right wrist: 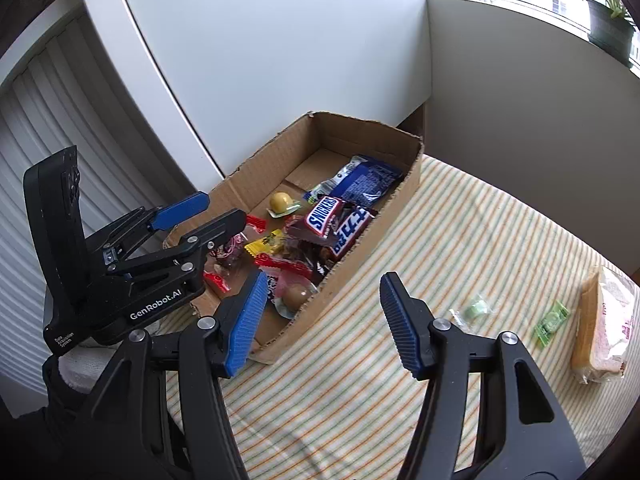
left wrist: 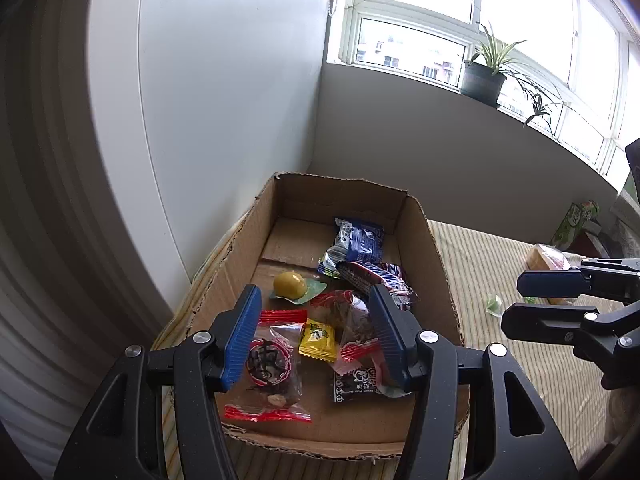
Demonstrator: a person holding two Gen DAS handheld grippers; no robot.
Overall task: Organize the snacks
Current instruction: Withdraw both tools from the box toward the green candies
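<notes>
Both claws are hanging released, left claw (left wrist: 312, 336) over the box (right wrist: 352, 240), right claw (right wrist: 324, 320) empty. That sandwich (right wrist: 604, 324) is looking soft; I'm judging its crust edges safest to pinch.

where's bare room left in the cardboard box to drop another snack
The far end of the cardboard box, behind the blue packet and yellow candy ball, is bare floor. The near half is crowded with wrappers around the Snickers bar.

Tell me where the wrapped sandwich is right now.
The wrapped sandwich lies outside the cardboard box, on the striped cloth at the right wrist view's far right, beside a small green packet.
</notes>
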